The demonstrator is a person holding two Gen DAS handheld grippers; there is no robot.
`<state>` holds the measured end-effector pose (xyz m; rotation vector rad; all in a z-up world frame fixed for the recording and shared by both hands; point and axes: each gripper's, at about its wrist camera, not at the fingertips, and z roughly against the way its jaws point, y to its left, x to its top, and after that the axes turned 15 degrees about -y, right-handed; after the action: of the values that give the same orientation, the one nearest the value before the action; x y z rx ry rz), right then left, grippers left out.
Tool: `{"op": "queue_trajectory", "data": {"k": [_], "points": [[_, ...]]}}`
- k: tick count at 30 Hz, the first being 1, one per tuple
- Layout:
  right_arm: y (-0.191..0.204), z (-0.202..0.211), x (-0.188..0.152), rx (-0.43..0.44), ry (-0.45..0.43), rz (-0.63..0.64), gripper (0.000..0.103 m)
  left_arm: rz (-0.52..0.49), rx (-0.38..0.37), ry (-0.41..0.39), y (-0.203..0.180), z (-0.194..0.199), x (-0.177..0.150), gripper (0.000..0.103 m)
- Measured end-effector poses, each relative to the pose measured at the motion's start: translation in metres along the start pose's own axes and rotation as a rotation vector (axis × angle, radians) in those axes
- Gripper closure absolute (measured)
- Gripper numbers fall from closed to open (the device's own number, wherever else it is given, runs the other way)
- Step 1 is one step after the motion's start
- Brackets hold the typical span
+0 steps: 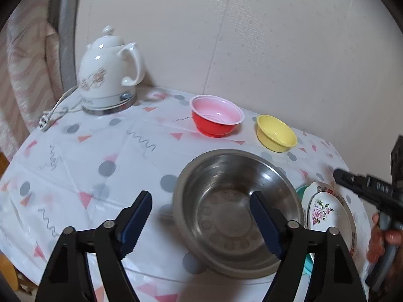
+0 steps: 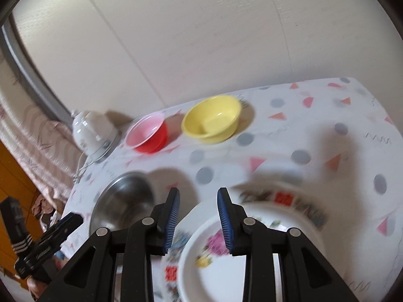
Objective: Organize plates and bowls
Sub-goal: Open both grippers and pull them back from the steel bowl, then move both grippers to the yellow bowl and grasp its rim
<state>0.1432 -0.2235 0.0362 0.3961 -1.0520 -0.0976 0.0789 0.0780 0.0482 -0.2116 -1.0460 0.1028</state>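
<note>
On my left wrist view, a white kettle [image 1: 108, 73] stands far left at the back of the bench [image 1: 75, 156], which wears a patterned cloth. To its right sit a red bowl [image 1: 216, 118] with a pale inside, then a yellow bowl [image 1: 275, 133], near each other but apart. In front of them is a steel bowl [image 1: 236, 209]. My left tool [image 1: 199, 222] hangs over it with its jaws spread wide and nothing between them; one blue pad is over the cloth, the other over the bowl's inside. Just right of the steel bowl lies a small floral plate [image 1: 325, 214] on a larger plate [image 1: 350, 216], with a teal edge showing beneath.

On my right wrist view, my right tool [image 2: 199, 217] hovers above the floral plate's [image 2: 214, 264] near rim, jaws partly open and holding nothing. The larger plate's patterned border [image 2: 284, 198] is blurred.
</note>
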Motion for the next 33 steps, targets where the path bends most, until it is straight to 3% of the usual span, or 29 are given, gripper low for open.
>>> {"op": "queue_trajectory", "data": {"k": [6, 19, 25, 33], "points": [[-0.022, -0.018, 0.024, -0.063, -0.018, -0.008, 0.065, -0.034, -0.023, 0.013, -0.024, -0.015, 0.019, 0.012], [-0.058, -0.087, 0.062, -0.114, 0.049, -0.094, 0.065, -0.056, -0.054, 0.073, -0.052, -0.047, 0.043, 0.010], [-0.060, -0.118, 0.068, -0.113, 0.075, -0.143, 0.065, -0.107, -0.047, 0.045, -0.065, -0.057, 0.052, 0.011], [-0.066, -0.154, 0.058, -0.105, 0.150, -0.191, 0.069, -0.122, -0.071, 0.093, -0.082, -0.081, 0.061, 0.011]]}}
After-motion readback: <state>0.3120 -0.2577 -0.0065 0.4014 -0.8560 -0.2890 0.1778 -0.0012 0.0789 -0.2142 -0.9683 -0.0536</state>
